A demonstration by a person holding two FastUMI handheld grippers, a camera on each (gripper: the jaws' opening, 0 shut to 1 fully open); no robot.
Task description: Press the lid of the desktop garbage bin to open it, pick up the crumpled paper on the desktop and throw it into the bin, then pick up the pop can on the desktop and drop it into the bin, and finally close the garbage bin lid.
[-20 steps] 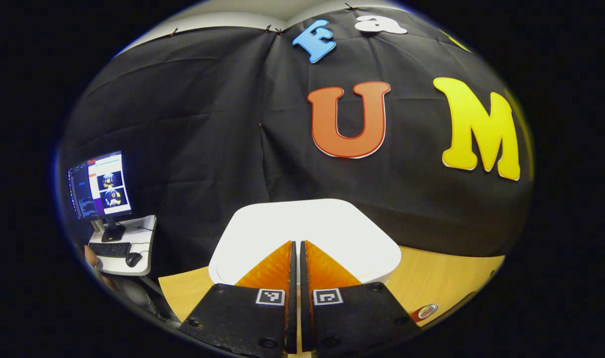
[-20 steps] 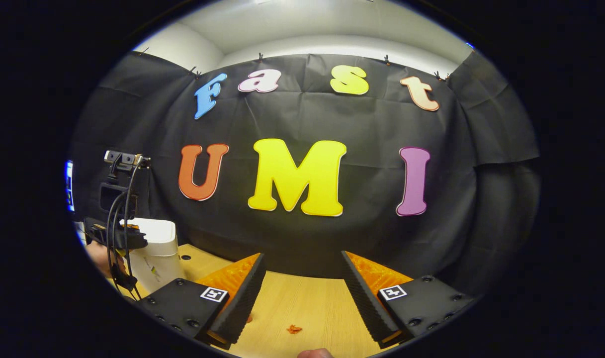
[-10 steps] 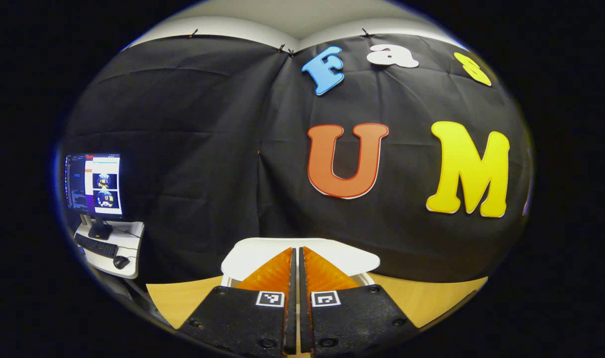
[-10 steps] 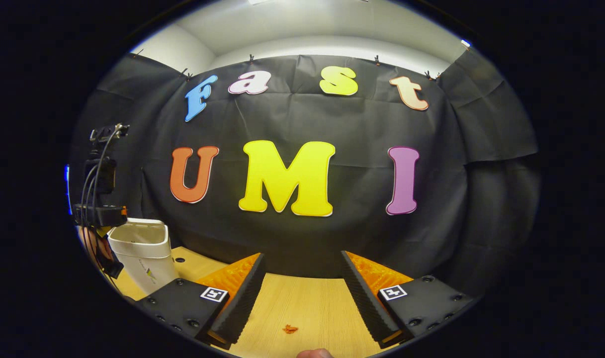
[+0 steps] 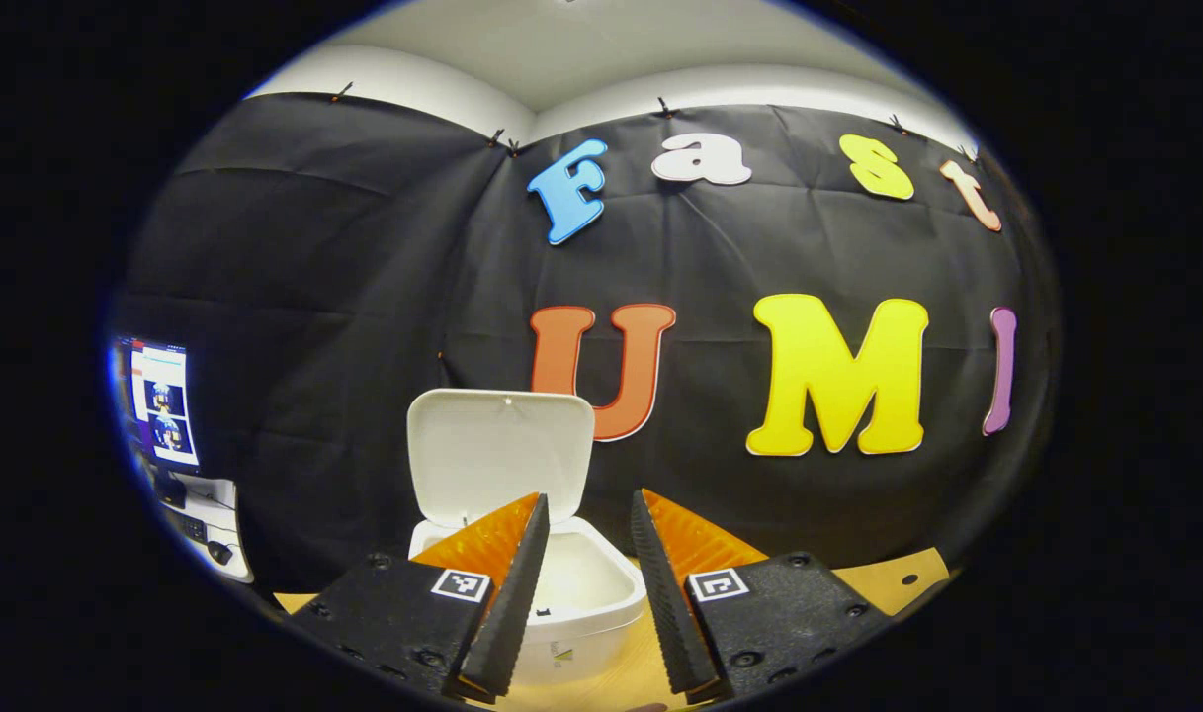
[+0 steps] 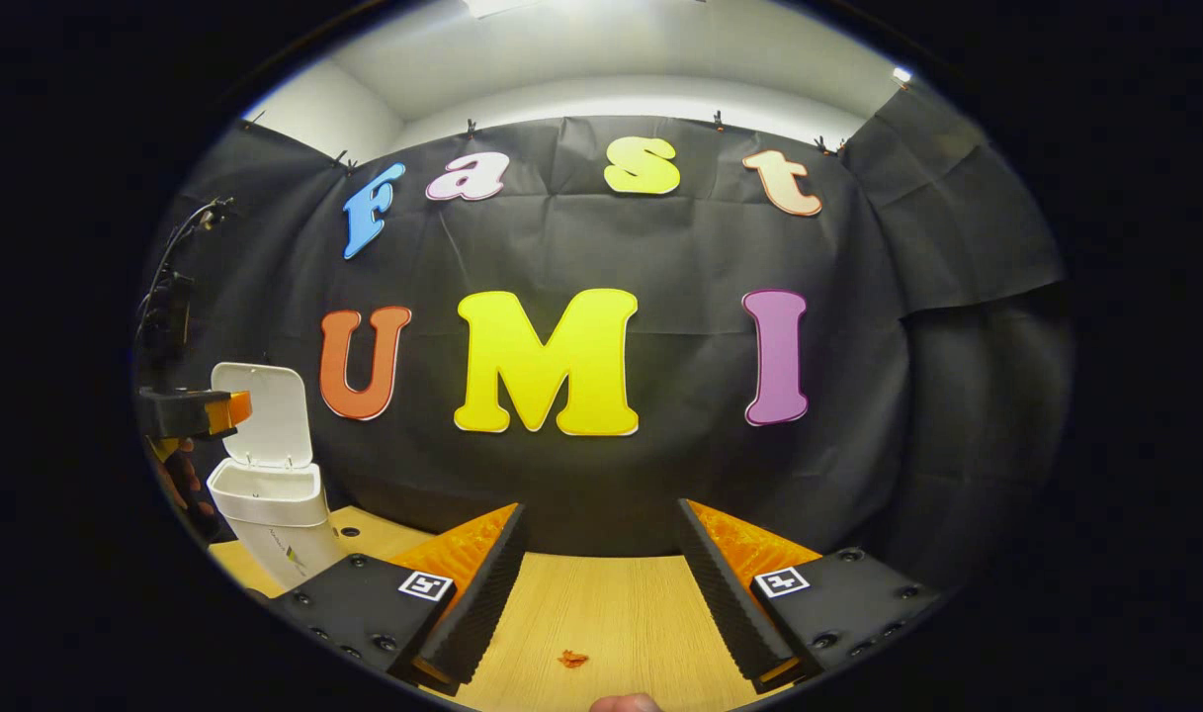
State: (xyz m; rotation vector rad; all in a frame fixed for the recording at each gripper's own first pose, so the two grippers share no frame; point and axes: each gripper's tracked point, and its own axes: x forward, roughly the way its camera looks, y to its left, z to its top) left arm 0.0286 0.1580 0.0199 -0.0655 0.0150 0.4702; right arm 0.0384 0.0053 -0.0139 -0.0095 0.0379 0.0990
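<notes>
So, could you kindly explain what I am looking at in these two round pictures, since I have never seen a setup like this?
No robot arm is at work here: a person holds a two-finger gripper in each hand, and a fisheye camera rides on each one, looking forward along its fingers.

The left gripper view looks past the left gripper, whose fingers stand apart and hold nothing. Just beyond it is the white garbage bin with its lid swung up and open.

The right gripper view looks past the right gripper, also open and empty, above the wooden desktop. A small orange scrap lies there. Far to the left in that view stand the same bin and the left gripper beside it. A monitor sits at the edge of the left gripper view.
</notes>
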